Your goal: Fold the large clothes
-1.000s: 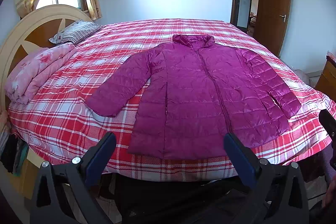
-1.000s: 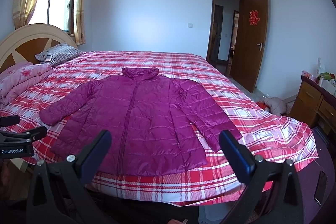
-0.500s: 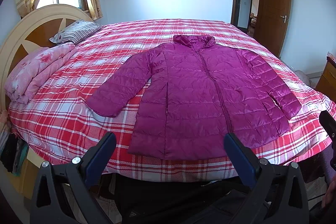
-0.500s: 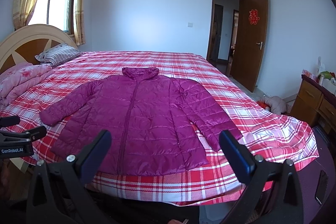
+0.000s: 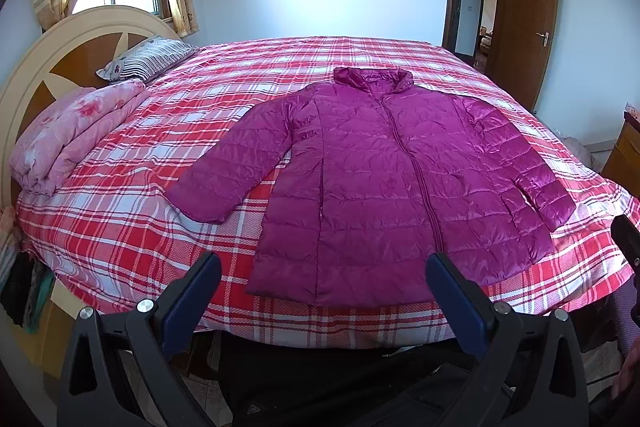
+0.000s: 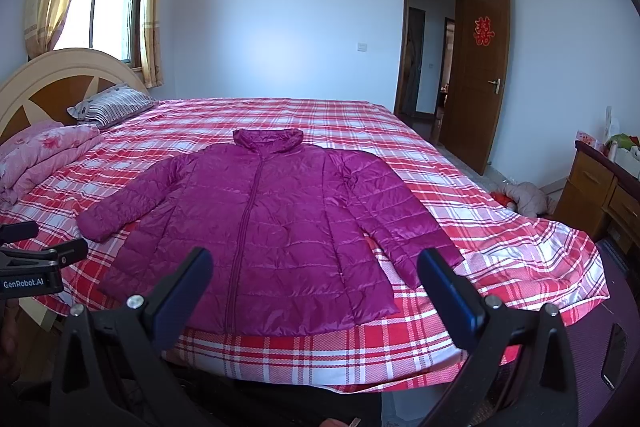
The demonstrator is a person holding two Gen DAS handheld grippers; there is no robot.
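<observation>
In the left wrist view we see the magenta puffer jacket point(image 5: 384, 183) spread flat, front up and zipped, on the red plaid bedspread point(image 5: 132, 227), its hem toward us near the bed's close edge and its collar pointing away. Both sleeves lie out to the sides, angled down. Our left gripper point(image 5: 322, 281) hangs short of the bed edge with its fingers set wide apart and nothing between them. A folded pink floral quilt point(image 5: 68, 139) lies by the headboard point(image 5: 48, 67), with a striped pillow point(image 5: 148, 57) beyond it (both well apart from the jacket).

From the right wrist view the jacket point(image 6: 260, 227) lies the same way, its one sleeve ending just past our right gripper point(image 6: 316, 269), whose fingers are likewise spread wide and empty, short of the bedspread point(image 6: 500, 235). The left gripper point(image 6: 28, 263) shows at the left edge. A brown door point(image 6: 476, 75) stands ajar, and a wooden dresser point(image 6: 596, 187) sits at the right.
</observation>
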